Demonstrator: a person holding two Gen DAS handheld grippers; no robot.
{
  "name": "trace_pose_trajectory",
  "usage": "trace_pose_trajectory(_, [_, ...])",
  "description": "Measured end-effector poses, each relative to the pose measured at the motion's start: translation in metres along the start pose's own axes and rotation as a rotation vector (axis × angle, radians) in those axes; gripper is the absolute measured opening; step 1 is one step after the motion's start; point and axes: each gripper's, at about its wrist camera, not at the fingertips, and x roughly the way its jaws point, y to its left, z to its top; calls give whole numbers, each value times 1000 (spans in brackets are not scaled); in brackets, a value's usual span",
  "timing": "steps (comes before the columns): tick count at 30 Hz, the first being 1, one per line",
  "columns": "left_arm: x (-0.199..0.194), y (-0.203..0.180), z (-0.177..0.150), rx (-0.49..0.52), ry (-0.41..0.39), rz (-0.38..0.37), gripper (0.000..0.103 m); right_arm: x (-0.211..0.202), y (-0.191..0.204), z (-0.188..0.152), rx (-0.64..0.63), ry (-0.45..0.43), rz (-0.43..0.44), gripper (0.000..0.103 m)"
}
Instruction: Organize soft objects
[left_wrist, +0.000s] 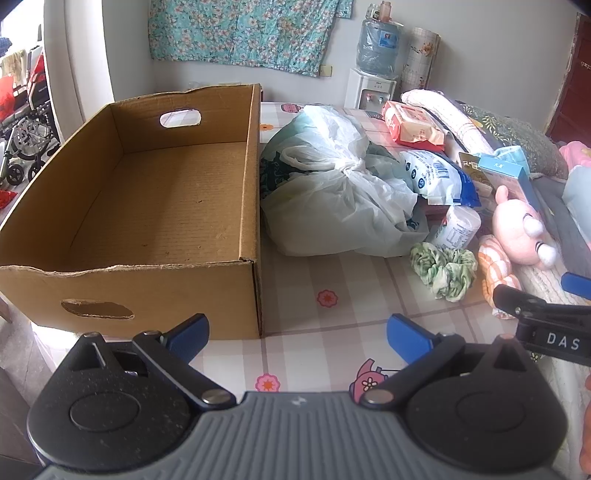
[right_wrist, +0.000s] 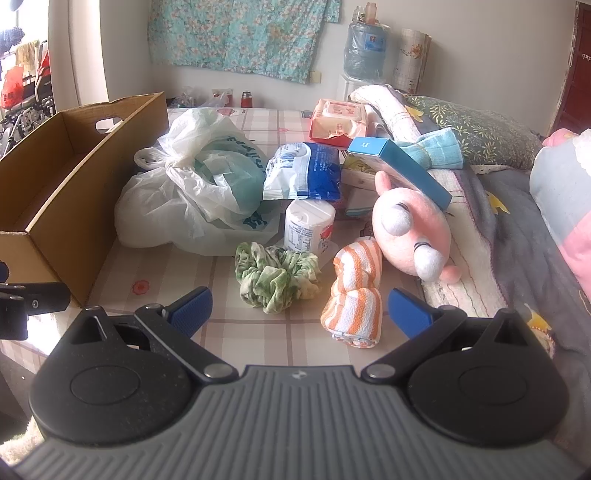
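Observation:
An empty cardboard box (left_wrist: 155, 206) (right_wrist: 55, 177) stands on the left of the checked table. To its right lie a green-and-white scrunchie (left_wrist: 443, 271) (right_wrist: 275, 277), an orange-striped rolled towel (right_wrist: 354, 295) (left_wrist: 495, 267), a pink plush toy (right_wrist: 410, 232) (left_wrist: 517, 229) and a knotted white plastic bag (left_wrist: 332, 184) (right_wrist: 192, 184). My left gripper (left_wrist: 298, 338) is open just in front of the box's near right corner. My right gripper (right_wrist: 300, 314) is open, low over the table, with the scrunchie and striped towel just beyond its fingertips. Neither holds anything.
Behind the soft things are a blue-white packet (right_wrist: 303, 170), a white tub (right_wrist: 308, 225), a teal carton (right_wrist: 399, 166), a wet-wipes pack (right_wrist: 340, 120) and folded bedding (right_wrist: 480, 177) on the right. A water dispenser (left_wrist: 373, 62) stands at the far wall.

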Motion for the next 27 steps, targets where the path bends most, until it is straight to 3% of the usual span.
trace_pose_trajectory(27, [2,6,1,-9,4,3,103,6,5,2,-8,11,3,102])
